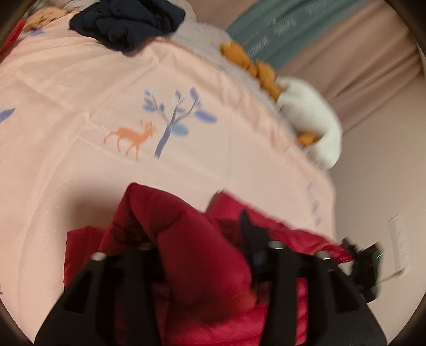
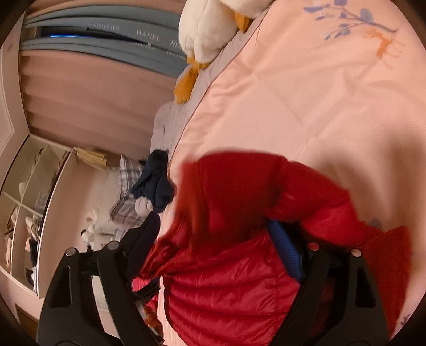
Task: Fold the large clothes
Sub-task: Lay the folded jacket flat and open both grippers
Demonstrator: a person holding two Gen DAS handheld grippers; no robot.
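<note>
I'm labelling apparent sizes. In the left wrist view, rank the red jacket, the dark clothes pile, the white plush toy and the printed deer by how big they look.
1. red jacket, though nearness to the camera inflates it
2. dark clothes pile
3. white plush toy
4. printed deer

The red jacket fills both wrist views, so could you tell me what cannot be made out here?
- Left gripper fingertips: buried in red jacket folds; grip unclear.
- Right gripper: jacket covers the gap.
- Jacket's full shape: motion-blurred, cut off by both lower frame edges.
</note>
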